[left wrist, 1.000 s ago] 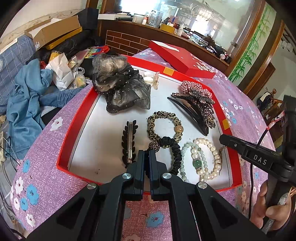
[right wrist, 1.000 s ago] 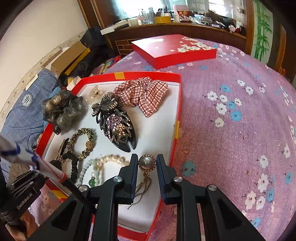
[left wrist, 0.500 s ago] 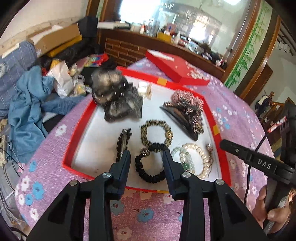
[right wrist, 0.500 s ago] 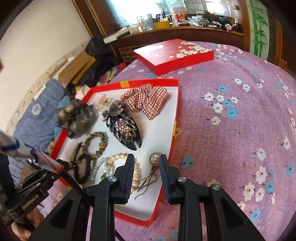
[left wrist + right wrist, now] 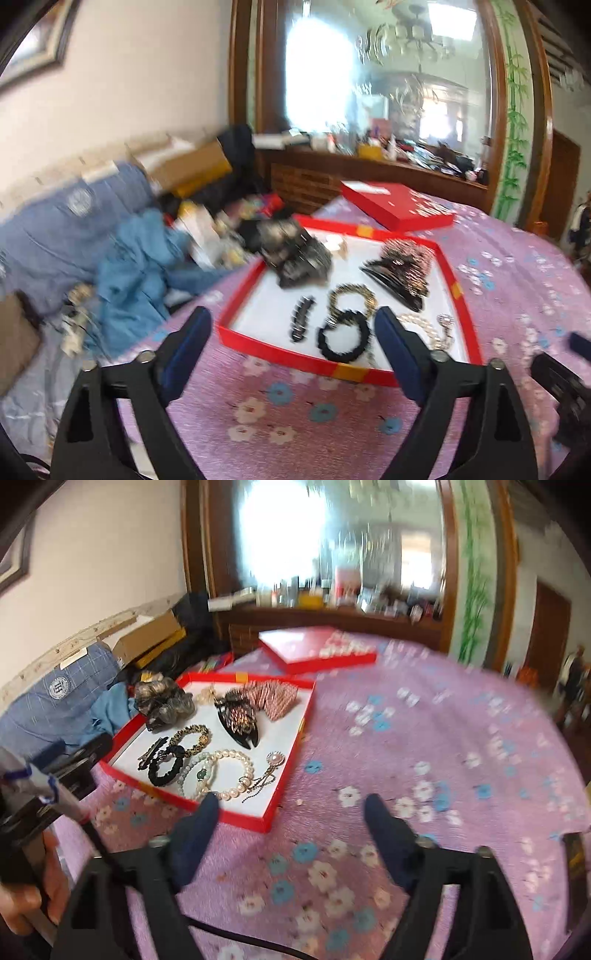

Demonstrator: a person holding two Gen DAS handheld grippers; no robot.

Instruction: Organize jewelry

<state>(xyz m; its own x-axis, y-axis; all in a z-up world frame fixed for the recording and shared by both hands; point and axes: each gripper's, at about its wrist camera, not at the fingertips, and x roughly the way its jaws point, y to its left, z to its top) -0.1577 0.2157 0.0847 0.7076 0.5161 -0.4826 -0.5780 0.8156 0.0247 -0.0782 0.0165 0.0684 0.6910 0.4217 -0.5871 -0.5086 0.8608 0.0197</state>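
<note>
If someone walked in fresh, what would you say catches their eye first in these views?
Probably the red tray on the purple floral cloth, filled with hair pieces and a pearl bracelet near its front edge. Behind it lies the red lid, below a big arched mirror.

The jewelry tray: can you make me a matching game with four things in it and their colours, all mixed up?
Things:
1. scrunchie
2. hair tie
3. bracelet
4. tray rim

Colours:
A. black
B. red
C. pearly white
D. red and white checks

Pairs: 1-D, 2-A, 3-C, 4-B
</note>
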